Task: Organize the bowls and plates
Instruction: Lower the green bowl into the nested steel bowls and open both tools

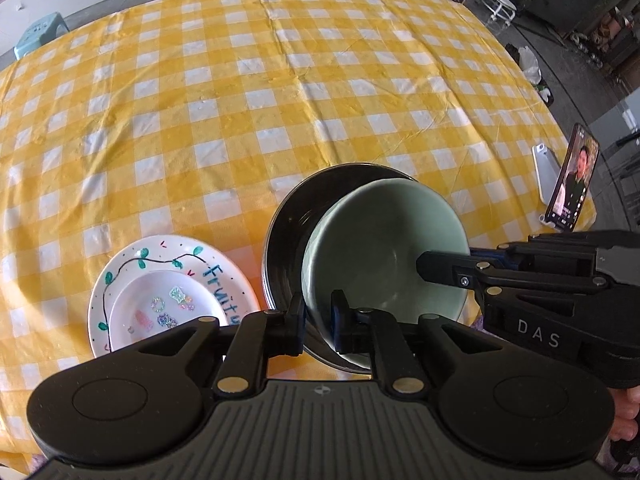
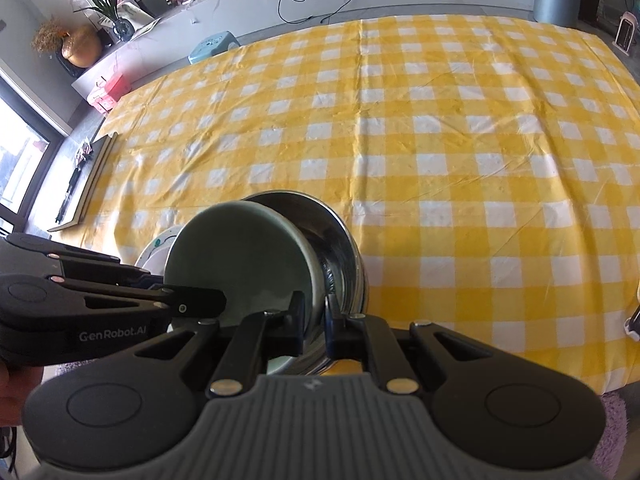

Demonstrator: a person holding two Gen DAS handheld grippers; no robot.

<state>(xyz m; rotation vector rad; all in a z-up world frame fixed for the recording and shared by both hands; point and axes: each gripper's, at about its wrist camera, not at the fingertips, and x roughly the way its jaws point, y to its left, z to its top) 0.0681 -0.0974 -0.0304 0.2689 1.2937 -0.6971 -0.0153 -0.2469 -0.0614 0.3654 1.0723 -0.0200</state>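
Note:
A pale green ceramic bowl (image 1: 380,248) sits tilted inside a larger steel bowl (image 1: 296,216) near the table's front edge. My left gripper (image 1: 319,316) is shut on the green bowl's near rim. My right gripper (image 2: 315,316) is shut on the green bowl's (image 2: 240,264) right rim, with the steel bowl (image 2: 344,248) just behind it. Each gripper shows in the other's view, the right one (image 1: 444,270) reaching in from the right. A white painted plate (image 1: 168,264) with a small white dish (image 1: 168,308) on it lies left of the bowls.
The table wears a yellow and white checked cloth (image 1: 280,100). A phone on a stand (image 1: 572,184) is propped at the right edge. A flat board (image 2: 92,184) lies at the table's left edge. A blue stool (image 2: 212,50) stands beyond the far side.

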